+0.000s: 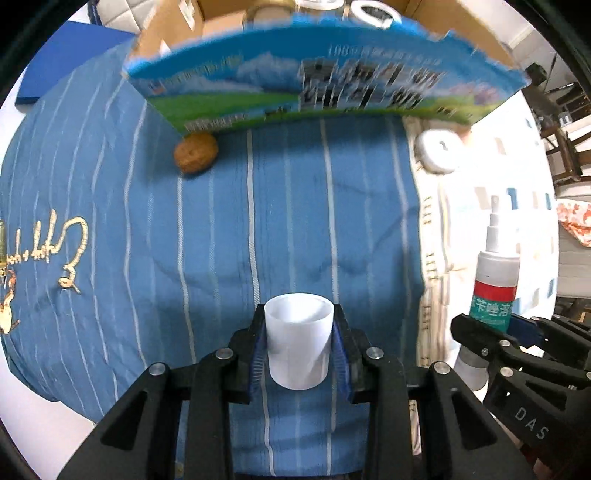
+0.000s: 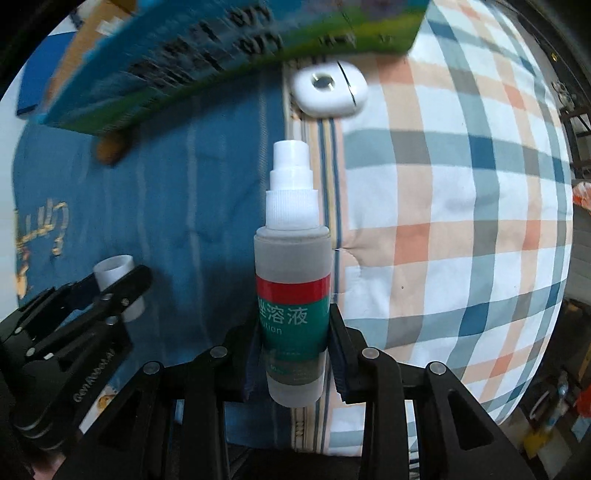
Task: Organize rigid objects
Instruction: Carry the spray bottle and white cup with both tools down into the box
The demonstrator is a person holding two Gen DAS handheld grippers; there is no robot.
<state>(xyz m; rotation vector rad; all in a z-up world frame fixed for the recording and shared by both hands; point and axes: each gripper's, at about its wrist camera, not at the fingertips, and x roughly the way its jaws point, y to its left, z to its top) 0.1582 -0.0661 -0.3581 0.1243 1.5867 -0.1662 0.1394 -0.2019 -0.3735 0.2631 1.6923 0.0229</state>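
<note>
My left gripper [image 1: 299, 347] is shut on a small white plastic cup [image 1: 298, 341], held upright above the blue striped cloth [image 1: 184, 240]. My right gripper [image 2: 293, 347] is shut on a spray bottle [image 2: 291, 280] with a white nozzle and a red and green label, held upright. The bottle also shows in the left wrist view [image 1: 495, 280], and the cup in the right wrist view [image 2: 118, 280]. An open cardboard box [image 1: 325, 85] with a blue and green printed side stands ahead. A walnut [image 1: 195, 152] and a flat white case [image 1: 439, 149] lie at its base.
The box holds rolls of tape [image 1: 373, 13] and other items. A checked cloth [image 2: 461, 221] covers the surface to the right of the blue one. Furniture [image 1: 561, 122] stands at the far right beyond the edge.
</note>
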